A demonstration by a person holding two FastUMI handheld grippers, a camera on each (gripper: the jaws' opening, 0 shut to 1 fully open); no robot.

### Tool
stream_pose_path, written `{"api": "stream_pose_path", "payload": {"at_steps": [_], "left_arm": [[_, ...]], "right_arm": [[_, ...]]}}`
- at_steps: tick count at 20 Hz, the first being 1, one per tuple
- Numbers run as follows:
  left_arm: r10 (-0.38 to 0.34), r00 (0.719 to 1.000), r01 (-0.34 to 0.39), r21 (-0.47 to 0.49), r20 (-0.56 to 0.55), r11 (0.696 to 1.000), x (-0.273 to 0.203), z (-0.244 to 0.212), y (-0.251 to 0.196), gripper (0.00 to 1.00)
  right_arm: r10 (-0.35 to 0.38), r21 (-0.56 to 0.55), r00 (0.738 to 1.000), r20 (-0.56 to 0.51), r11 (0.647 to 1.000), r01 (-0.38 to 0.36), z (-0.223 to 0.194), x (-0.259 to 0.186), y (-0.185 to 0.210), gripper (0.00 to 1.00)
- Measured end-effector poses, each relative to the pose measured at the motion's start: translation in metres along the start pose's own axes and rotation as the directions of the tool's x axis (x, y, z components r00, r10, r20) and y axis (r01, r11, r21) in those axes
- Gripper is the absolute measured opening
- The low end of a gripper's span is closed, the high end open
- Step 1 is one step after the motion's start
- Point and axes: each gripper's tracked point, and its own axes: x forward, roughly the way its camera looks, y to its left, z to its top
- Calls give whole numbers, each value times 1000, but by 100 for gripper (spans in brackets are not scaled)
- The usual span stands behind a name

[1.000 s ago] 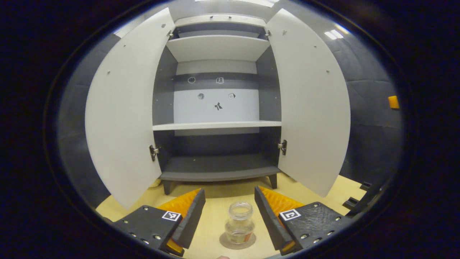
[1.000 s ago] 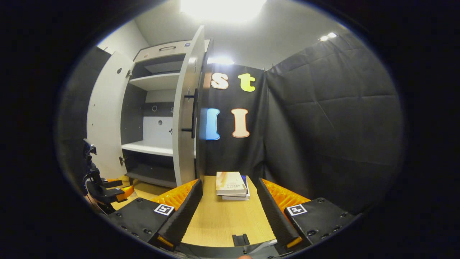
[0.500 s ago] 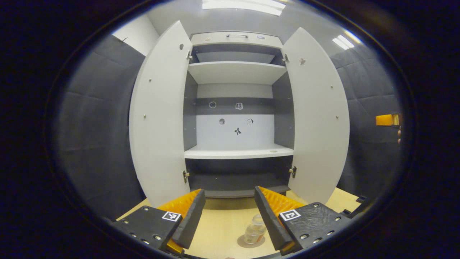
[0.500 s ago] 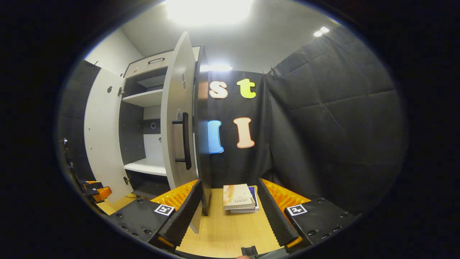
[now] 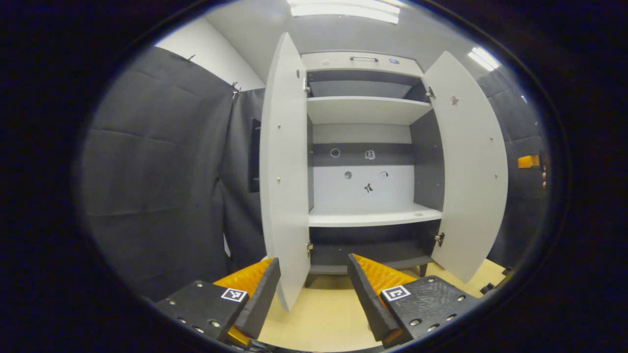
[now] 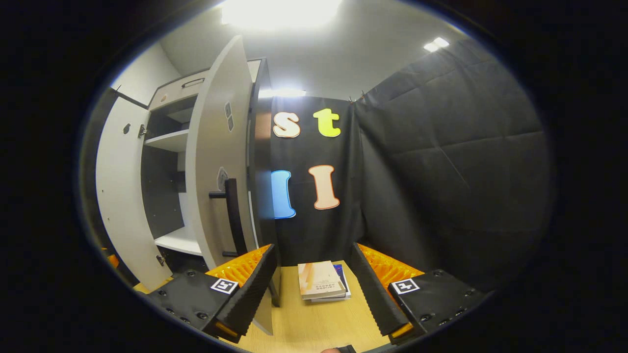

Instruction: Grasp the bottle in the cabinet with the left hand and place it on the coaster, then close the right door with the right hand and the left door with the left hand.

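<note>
Right gripper view: the right gripper point(image 6: 311, 294) has its jaws spread wide with nothing between them, hovering over the pale wooden tabletop point(image 6: 304, 326). At about ten o'clock from it hangs the tall pale-grey right cabinet door point(image 6: 216, 166), swung well out from the cabinet, its outer face and long black bar handle point(image 6: 234, 215) turned toward this camera; the door's lower edge passes just behind the gripper's near finger, though I cannot tell whether they touch. Straight ahead at twelve o'clock lies a small stack of books point(image 6: 321, 279) against the black quilted booth wall point(image 6: 441, 171).

In the left gripper view the left gripper point(image 5: 314, 294) is likewise wide open and empty. The grey-and-white open-shelved cabinet point(image 5: 365, 162) stands at twelve to one o'clock with its shelves bare, the tall pale-grey left cabinet door point(image 5: 284, 186) nearly edge-on at eleven o'clock and the right door at two o'clock. The bottle and coaster are not visible in these frames, so I cannot say where the bottle rests; the bare shelves suggest it is out of the cabinet.

The step in hand appears to be closing the right door. The next move calls for bringing the right gripper against that door's outer face or handle and pushing it round toward the cabinet front, then doing likewise with the left.
</note>
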Motion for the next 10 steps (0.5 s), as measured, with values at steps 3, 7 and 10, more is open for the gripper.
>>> {"api": "stream_pose_path", "payload": {"at_steps": [3, 7, 10], "left_arm": [[55, 998, -55, 11, 21, 998, -1, 9, 42, 84], [117, 993, -117, 15, 31, 993, 1, 15, 89, 84], [144, 989, -144, 6, 34, 990, 9, 18, 116, 84]], "right_arm": [[-31, 0, 1000, -3, 1000, 31, 1, 11, 9, 98], [-68, -17, 997, -23, 998, 68, 1, 28, 28, 98], [-99, -49, 995, -26, 994, 97, 2, 29, 38, 98]]}}
